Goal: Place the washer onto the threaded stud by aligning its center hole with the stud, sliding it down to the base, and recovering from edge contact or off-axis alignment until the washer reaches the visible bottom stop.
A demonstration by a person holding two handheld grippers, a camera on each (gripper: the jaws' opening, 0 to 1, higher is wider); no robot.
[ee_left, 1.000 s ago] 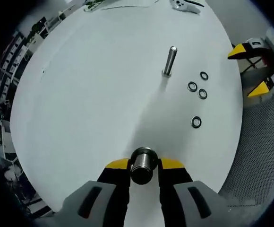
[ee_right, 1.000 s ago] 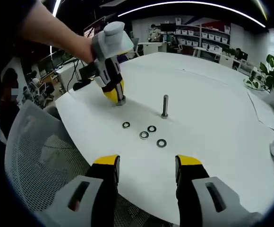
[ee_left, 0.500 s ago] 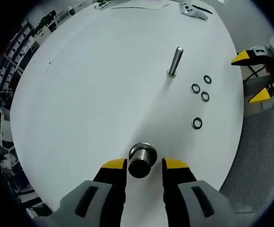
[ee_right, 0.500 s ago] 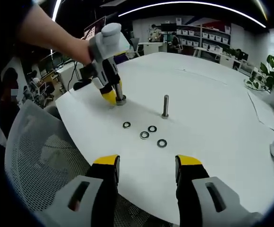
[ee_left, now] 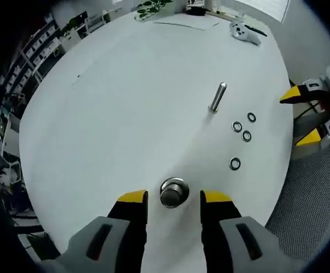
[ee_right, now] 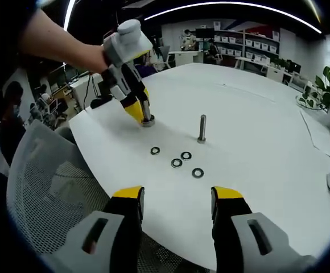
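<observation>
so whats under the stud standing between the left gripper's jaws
The stud stands on the bare white table, its wide base flat on it. No washer shows there; four washers lie loose.

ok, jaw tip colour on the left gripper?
Yellow tips on the left gripper, black behind; clearest in the left gripper view.

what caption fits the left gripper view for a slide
Left gripper open around an upright stud on the white table; four loose washers beside a second stud.
</observation>
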